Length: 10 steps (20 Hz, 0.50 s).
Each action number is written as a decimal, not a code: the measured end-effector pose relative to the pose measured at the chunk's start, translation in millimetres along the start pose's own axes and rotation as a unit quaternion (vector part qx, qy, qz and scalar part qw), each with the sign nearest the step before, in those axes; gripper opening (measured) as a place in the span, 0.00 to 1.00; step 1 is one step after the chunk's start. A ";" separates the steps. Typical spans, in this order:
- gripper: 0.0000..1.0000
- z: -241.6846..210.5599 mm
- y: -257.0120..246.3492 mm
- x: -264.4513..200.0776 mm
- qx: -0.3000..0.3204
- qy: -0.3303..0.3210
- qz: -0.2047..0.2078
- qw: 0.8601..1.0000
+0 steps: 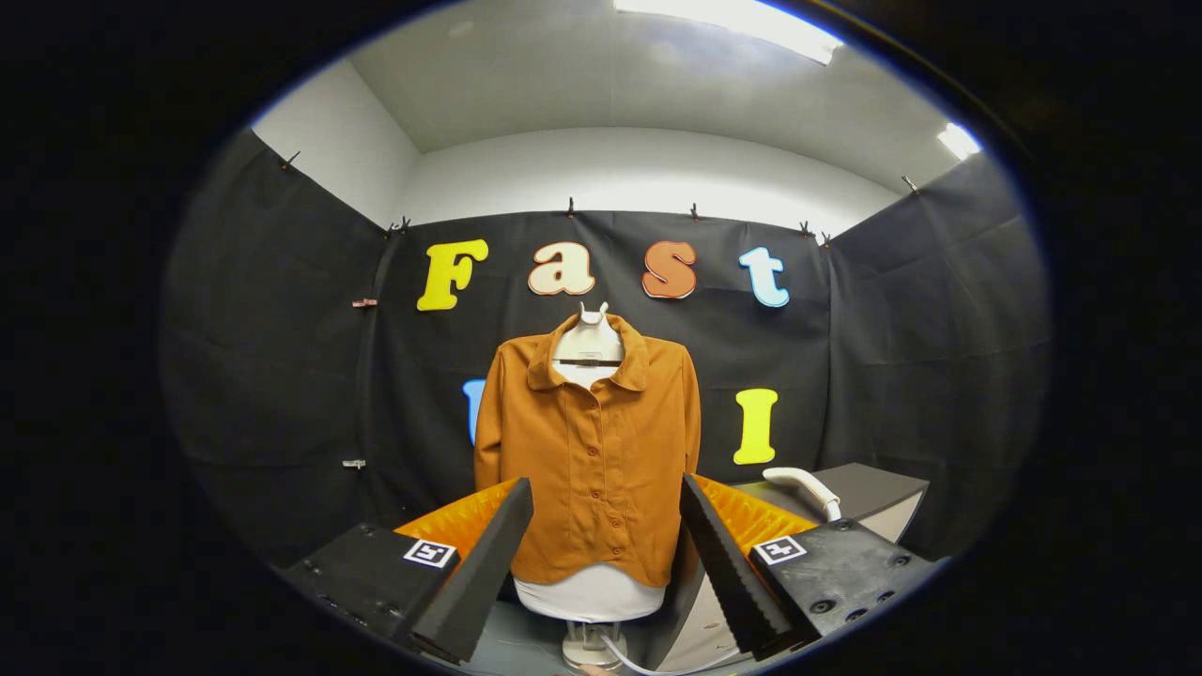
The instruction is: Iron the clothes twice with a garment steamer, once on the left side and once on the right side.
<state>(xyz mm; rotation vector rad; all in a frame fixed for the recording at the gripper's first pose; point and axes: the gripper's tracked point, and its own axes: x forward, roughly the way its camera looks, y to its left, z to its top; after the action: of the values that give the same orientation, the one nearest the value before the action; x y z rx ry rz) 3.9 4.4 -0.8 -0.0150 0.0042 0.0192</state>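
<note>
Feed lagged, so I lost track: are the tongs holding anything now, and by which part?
Nothing is held. The tongs stand open, with the orange shirt beyond them. The white steamer handle lies untouched on the dark stand.

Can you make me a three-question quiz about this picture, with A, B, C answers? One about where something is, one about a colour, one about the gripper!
1. Where is the white steamer head?
A. between the fingers
B. on the dark table right of the shirt
C. hanging on the wall

2. What colour is the shirt?
A. orange-brown
B. green
C. pink

3. The gripper is:
A. shut on the shirt
B. shut on the steamer
C. open

Answers: 1 B, it lies beside the shirt; 2 A, the buttoned fabric shows it; 3 C, its fingers stand apart, holding nothing.
</note>
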 end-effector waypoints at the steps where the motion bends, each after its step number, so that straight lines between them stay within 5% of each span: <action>1: 0.99 0.2 1.1 1.3 0.002 0.000 0.001 1.000; 10: 0.99 -1.2 3.1 5.3 0.003 0.002 -0.001 1.000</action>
<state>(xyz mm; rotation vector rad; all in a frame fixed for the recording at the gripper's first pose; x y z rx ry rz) 9.1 7.6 -2.1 -0.0093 0.0083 0.0173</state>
